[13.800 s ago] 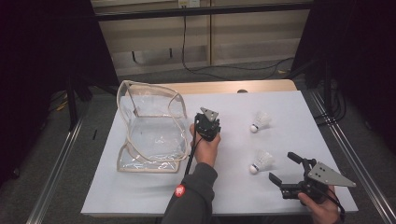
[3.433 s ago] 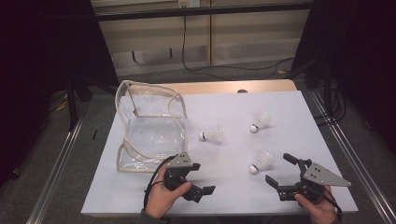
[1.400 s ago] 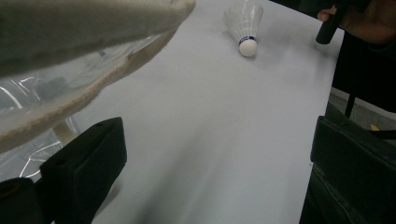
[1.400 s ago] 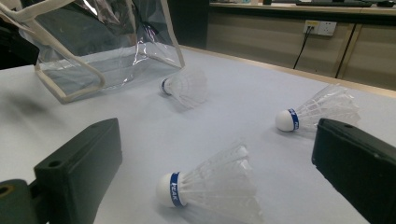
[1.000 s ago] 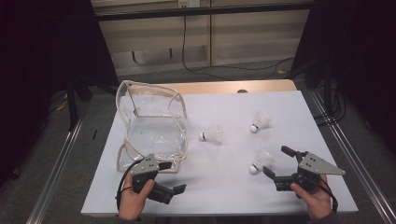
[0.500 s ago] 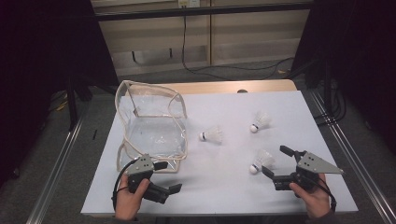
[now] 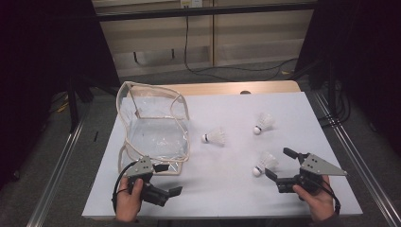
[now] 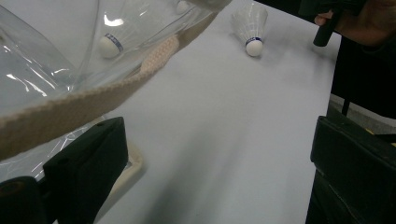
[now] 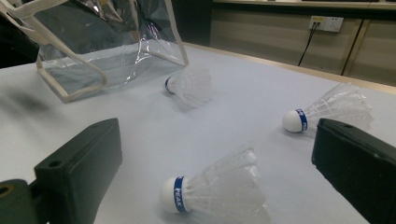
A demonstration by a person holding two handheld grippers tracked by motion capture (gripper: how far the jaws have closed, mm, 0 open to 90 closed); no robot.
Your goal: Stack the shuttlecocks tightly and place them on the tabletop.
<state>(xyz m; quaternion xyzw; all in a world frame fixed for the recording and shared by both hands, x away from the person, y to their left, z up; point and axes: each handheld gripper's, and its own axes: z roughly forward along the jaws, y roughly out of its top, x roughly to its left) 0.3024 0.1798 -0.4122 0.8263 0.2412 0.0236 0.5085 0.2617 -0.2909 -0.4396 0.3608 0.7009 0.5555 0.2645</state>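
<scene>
On a white table [image 7: 227, 189], two hand-held grippers sit with jaws apart near three shuttlecocks and a clear bag.

At the near right, the right gripper [image 7: 276, 165], jaws wide and empty, brackets the nearest shuttlecock [image 7: 265, 163], which lies on its side, untouched. The left gripper [image 7: 168, 179], equally open and empty, rests just beside the transparent tote bag [image 7: 156, 125]. Two more shuttlecocks [image 7: 215, 137] [image 7: 262, 123] lie mid-table, well apart.
</scene>
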